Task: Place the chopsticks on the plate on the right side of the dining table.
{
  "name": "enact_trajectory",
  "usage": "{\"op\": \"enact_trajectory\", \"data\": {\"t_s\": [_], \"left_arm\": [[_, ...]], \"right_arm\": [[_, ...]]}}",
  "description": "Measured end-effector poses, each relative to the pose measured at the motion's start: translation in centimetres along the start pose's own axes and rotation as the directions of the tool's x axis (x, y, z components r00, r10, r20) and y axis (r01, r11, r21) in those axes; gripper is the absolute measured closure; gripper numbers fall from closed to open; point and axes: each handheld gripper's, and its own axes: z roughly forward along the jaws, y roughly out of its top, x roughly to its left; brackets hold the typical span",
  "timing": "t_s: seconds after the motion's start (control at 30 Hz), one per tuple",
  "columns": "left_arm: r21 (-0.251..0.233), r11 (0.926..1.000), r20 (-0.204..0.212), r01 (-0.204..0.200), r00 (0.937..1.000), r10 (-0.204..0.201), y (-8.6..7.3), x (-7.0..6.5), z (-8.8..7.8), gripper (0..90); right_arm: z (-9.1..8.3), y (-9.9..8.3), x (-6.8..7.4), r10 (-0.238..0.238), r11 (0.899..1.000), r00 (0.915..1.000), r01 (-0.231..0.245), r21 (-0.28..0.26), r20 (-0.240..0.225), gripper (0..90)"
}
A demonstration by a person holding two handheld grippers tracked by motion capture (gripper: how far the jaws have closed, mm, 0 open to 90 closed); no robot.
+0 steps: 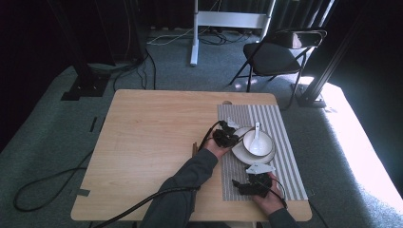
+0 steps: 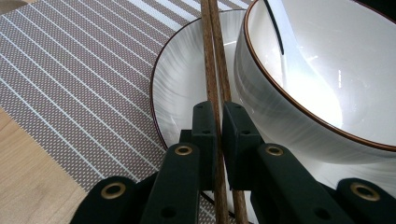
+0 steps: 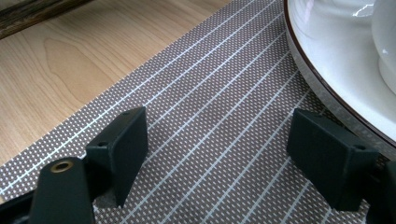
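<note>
Your left hand-held gripper (image 2: 218, 122) is clamping the brown wooden chopsticks (image 2: 215, 60) over the white plate (image 2: 180, 79), beside the white bowl (image 2: 322, 84); your right hand-held gripper (image 3: 217, 149) is hovering apart. Tilting risks them slipping, knocking the bowl.

This looks like a recording studio or a lab room, not a home. The wooden table (image 1: 157, 142) stands on grey carpet (image 1: 57, 123), with dark curtains at 12 o'clock. Black stand legs (image 1: 85, 80) are at 10 o'clock and at 2 o'clock. Cables (image 1: 43, 185) lie on the floor at 8 o'clock. A folding chair (image 1: 275, 54) stands at 1 o'clock, beside a white metal frame (image 1: 228, 21).
</note>
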Motion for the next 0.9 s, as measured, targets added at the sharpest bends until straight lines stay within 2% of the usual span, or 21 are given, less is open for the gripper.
{"op": "enact_trajectory", "data": {"t_s": [0.47,0.87,0.9], "left_arm": [[-0.005,1.0000,0.010,0.007,0.9999,-0.007,0.0,0.1,-0.2,82.0],[-0.037,0.9993,0.003,-0.004,1.0000,0.004,-0.4,-0.3,-3.0,72.0],[-0.039,0.9992,0.007,0.003,1.0000,-0.003,-0.5,-0.4,-3.2,68.3]], "right_arm": [[0.0,0.0,0.0,0.000,1.000,1.0000,0.000,0.000,-0.001,19.9],[0.0,0.0,-0.1,0.004,1.000,1.0000,-0.004,0.001,-0.003,19.4],[0.0,0.0,-0.1,0.002,1.000,1.0000,-0.002,0.002,-0.003,19.4]]}}
